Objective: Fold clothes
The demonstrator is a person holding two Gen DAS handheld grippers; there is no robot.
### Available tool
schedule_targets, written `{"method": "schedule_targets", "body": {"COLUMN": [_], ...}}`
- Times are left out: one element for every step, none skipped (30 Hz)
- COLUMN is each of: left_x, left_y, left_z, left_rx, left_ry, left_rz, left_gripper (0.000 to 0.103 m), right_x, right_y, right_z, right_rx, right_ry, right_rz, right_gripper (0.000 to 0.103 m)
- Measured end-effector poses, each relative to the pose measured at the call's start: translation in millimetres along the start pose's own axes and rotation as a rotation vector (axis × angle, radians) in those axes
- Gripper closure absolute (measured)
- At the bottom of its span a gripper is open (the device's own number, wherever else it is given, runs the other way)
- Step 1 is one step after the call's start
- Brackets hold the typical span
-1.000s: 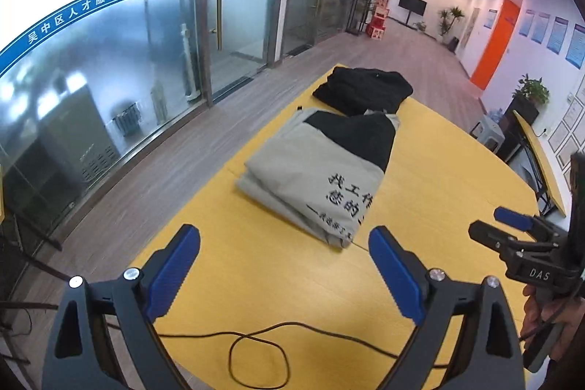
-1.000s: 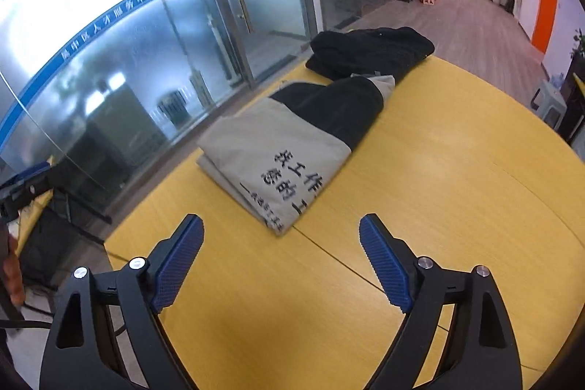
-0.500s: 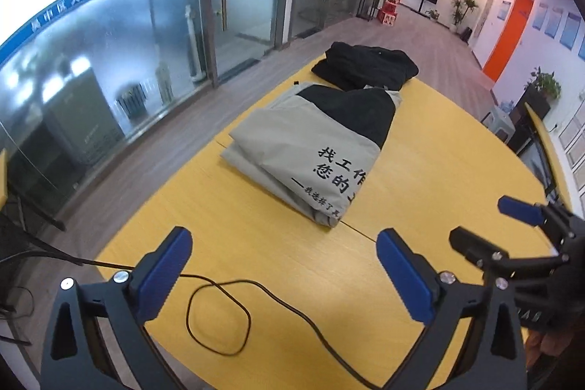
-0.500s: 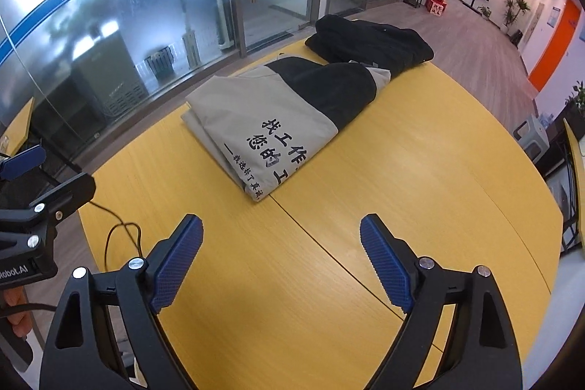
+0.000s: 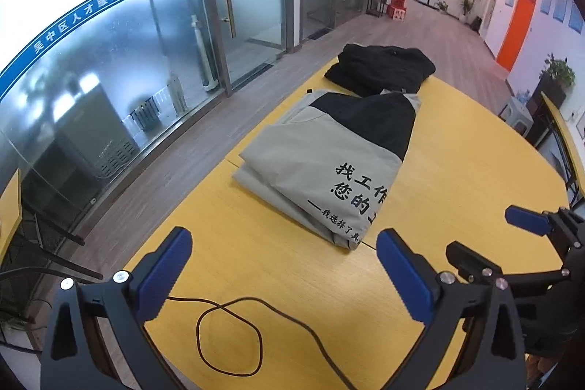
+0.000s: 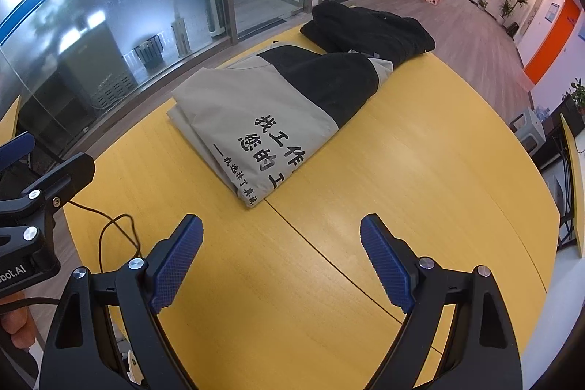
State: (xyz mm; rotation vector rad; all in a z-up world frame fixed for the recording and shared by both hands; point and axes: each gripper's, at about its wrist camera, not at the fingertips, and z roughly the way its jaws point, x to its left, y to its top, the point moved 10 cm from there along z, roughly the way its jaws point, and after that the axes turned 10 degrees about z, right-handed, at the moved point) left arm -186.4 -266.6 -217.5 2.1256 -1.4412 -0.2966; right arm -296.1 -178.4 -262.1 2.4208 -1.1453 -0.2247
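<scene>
A folded grey and black garment [image 5: 329,156] with black Chinese lettering lies on the yellow table [image 5: 457,170]; it also shows in the right wrist view [image 6: 270,108]. A folded black garment [image 5: 380,68] lies just beyond it, touching its far end, and shows in the right wrist view too [image 6: 369,28]. My left gripper [image 5: 283,271] is open and empty, short of the grey garment's near edge. My right gripper [image 6: 281,258] is open and empty, also short of it. Each gripper shows at the side of the other's view: the right one [image 5: 490,243], the left one [image 6: 51,170].
A thin black cable [image 5: 234,335] loops on the table's near left part, also in the right wrist view [image 6: 117,229]. The table's left edge [image 5: 204,185] drops to a wooden floor beside a glass wall [image 5: 109,61]. Another table and stool [image 6: 530,127] stand at right.
Both grippers have drawn back and up from the garments, still open. The grey garment lies as before. More of the near table and the cable loop show now.
</scene>
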Motion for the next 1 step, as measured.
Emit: {"method": "schedule_targets", "body": {"left_x": [-0.2], "left_y": [2.2], "left_z": [3.6], "left_rx": [0.010], "left_ry": [-0.011], "left_rz": [0.006], "left_gripper": [0.000], "right_x": [-0.7], "right_y": [2.3], "right_z": [2.5], "right_rx": [0.003], "right_ry": [-0.005], "right_rz": [0.003], "right_gripper": [0.014]}}
